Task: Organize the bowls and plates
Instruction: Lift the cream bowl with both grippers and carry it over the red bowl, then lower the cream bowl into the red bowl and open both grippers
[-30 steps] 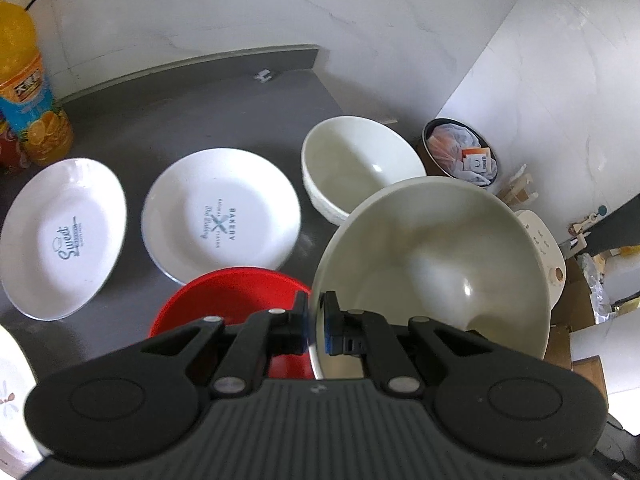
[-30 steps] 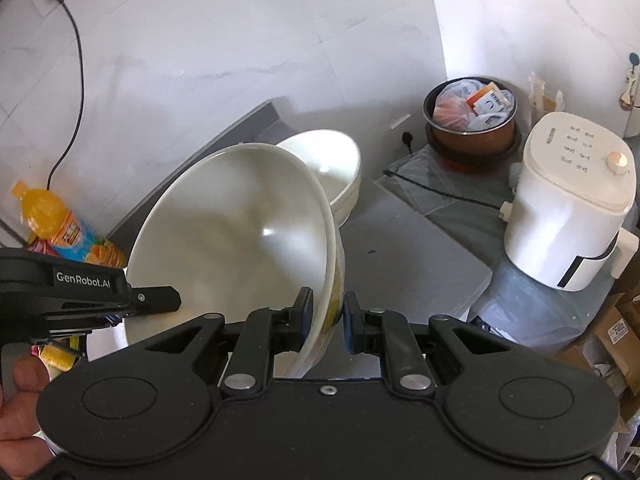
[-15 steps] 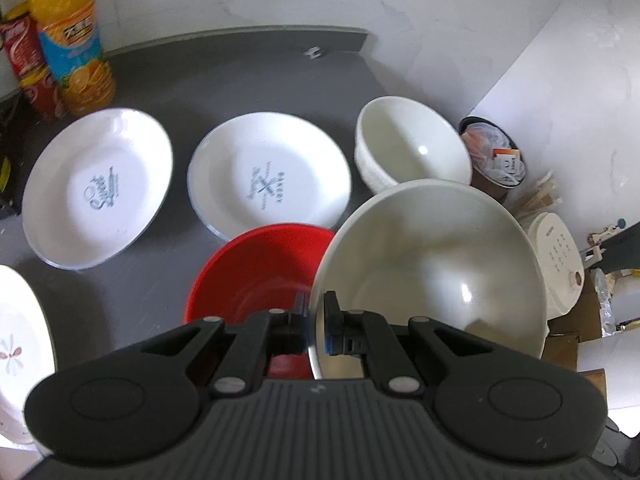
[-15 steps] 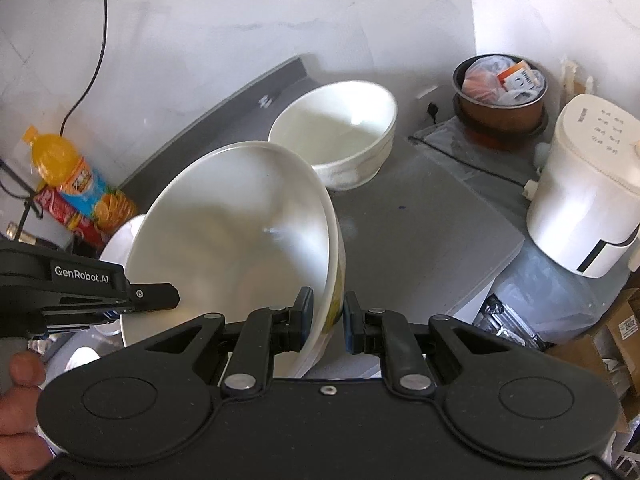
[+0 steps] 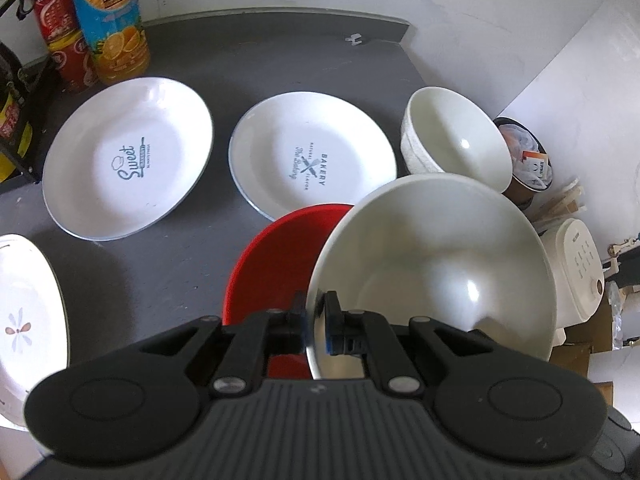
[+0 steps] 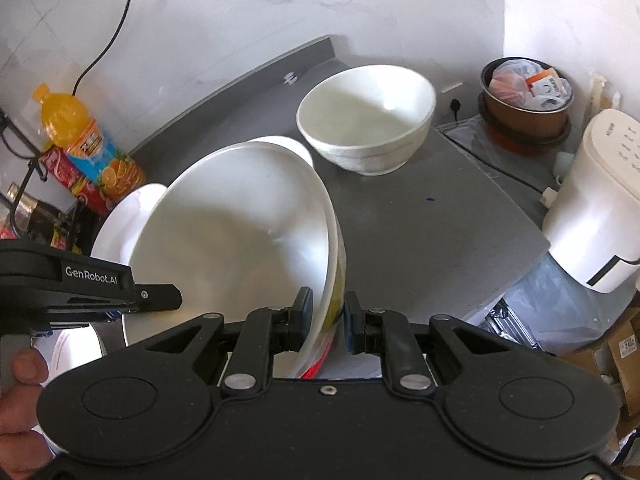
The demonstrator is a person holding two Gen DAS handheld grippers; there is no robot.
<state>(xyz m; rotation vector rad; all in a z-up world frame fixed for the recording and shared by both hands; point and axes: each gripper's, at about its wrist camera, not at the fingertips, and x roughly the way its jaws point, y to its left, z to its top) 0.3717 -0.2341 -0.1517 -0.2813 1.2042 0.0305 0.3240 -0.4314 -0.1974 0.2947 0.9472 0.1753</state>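
Both grippers pinch opposite rims of one large white bowl (image 5: 436, 264), held above the grey counter (image 5: 248, 56). The left gripper (image 5: 314, 320) view shows a red bowl (image 5: 276, 256) beneath and two printed plates (image 5: 128, 156); only the right gripper (image 6: 324, 316) view shows the bowl's yellow outside and a hand (image 6: 20, 392).

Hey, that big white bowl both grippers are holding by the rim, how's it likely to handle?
The big white bowl looks glazed and glossy, so probably slippery in thin rim pinches. It seems rigid ceramic, likely heavy and chippable. Left gripper and right gripper on opposite rims should steady it.
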